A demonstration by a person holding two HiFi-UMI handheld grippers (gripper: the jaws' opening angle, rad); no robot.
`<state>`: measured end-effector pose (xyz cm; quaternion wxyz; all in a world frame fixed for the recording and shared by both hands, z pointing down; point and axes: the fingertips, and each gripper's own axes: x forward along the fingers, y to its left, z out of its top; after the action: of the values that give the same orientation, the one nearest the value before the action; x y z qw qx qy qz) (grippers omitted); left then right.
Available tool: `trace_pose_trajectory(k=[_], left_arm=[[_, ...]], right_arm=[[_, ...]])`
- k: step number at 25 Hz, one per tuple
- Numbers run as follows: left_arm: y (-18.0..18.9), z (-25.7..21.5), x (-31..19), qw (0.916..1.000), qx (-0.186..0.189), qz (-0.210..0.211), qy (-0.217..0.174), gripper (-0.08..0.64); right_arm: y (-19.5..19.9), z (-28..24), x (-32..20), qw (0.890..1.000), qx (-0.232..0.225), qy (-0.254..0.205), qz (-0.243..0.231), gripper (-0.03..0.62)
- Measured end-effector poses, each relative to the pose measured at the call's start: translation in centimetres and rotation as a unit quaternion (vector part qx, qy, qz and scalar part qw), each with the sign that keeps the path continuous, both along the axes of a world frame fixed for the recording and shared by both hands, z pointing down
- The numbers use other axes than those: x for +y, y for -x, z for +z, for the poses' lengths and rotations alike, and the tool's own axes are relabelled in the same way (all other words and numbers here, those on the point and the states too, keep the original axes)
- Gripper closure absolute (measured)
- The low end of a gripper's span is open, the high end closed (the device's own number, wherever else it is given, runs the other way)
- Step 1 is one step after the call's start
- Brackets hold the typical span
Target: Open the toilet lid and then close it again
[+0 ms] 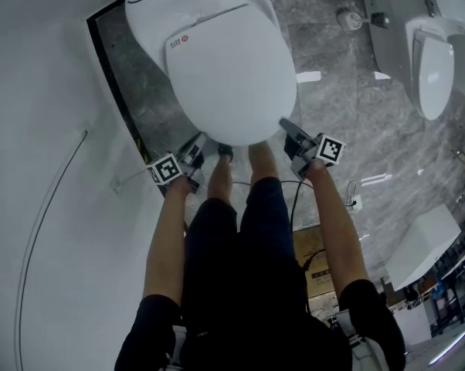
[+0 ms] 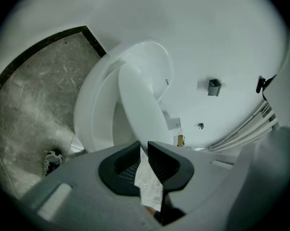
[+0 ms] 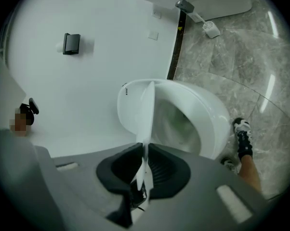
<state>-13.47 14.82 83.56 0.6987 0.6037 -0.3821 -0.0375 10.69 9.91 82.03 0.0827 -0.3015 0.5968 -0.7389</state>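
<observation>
While the left gripper (image 1: 195, 147) and the right gripper (image 1: 293, 132) each pinch the front edge of the toilet lid (image 1: 231, 83), the lid is tipped part way up off the seat (image 2: 87, 114), so opening looks about half done and closing has not yet begun.

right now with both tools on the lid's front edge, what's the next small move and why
Probably swing the lid up and back toward the wall. The left tool and right tool are each shut on its front edge, and it stands only partly raised off the seat, not yet leaning back fully open.
</observation>
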Motion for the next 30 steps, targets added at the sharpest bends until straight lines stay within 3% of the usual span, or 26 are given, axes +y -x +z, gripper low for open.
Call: trace_pose_trajectory(k=[3, 10, 17, 23, 30], left_arm=[[0.3, -1.5, -0.6, 0.9999, -0.008, 0.001, -0.009, 0.515], [1.4, -6.4, -2.4, 0.9972, -0.012, -0.067, -0.031, 0.515], [0.6, -11.8, -5.4, 0.995, -0.021, -0.055, -0.08, 0.549], [-0.6, -16.1, -7.8, 0.9863, -0.097, -0.028, -0.13, 0.549], [-2.0, -20.4, -8.8, 0.9687, -0.165, 0.022, -0.184, 0.548]], right_arm=[[0.3, -1.7, -0.8, 1.0, -0.014, -0.007, 0.003, 0.557], [1.2, -7.0, -3.0, 0.999, -0.037, -0.016, -0.018, 0.557], [1.4, -9.1, -4.6, 0.999, -0.028, -0.001, -0.033, 0.557], [1.7, -11.8, -5.9, 0.997, -0.073, 0.005, -0.011, 0.558], [2.6, -14.1, -7.8, 0.996, -0.083, 0.002, -0.034, 0.554]])
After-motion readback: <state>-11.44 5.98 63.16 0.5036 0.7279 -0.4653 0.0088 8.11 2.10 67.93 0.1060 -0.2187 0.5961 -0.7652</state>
